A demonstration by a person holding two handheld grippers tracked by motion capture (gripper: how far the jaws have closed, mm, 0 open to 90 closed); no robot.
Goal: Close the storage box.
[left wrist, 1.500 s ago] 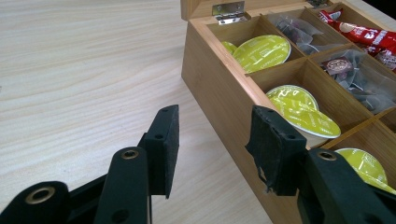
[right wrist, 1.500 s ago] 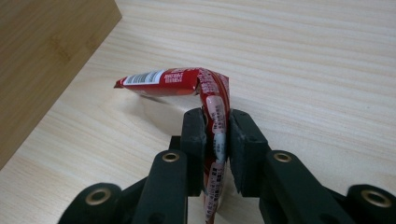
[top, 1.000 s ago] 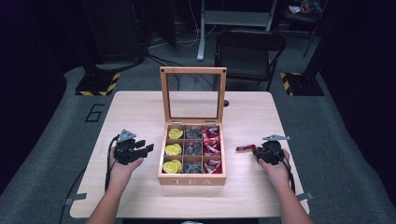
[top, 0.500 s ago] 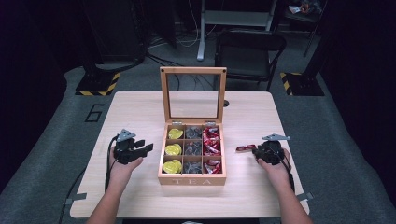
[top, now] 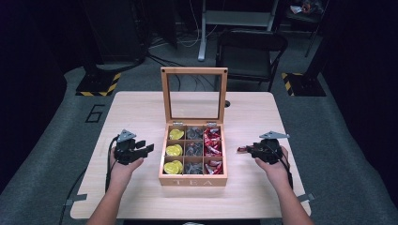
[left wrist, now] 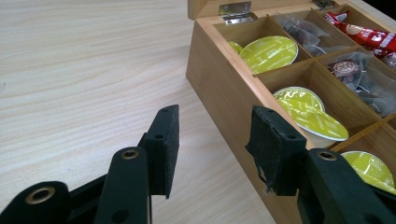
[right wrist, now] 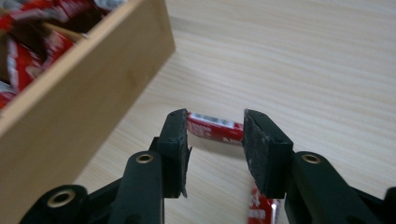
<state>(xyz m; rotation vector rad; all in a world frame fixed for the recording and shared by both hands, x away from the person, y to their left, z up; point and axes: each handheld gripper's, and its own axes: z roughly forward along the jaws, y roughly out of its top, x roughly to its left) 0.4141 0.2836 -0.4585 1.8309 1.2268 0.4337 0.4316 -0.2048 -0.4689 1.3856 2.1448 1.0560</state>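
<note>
At lower right of the high view, the right gripper (top: 245, 150) has just been opening, fingers spread around a red sachet (right wrist: 214, 127) on the desk (top: 141, 112) beside the tea box (top: 192, 180). Full release is advised before lifting. Left gripper (top: 146, 149) fingers are spread, empty.

your high view looks forward and down over the whole table (top: 141, 112). each gripper view sits low and close, facing the tea box (left wrist: 224, 88) from opposite sides; all three share that box (top: 192, 178).
</note>
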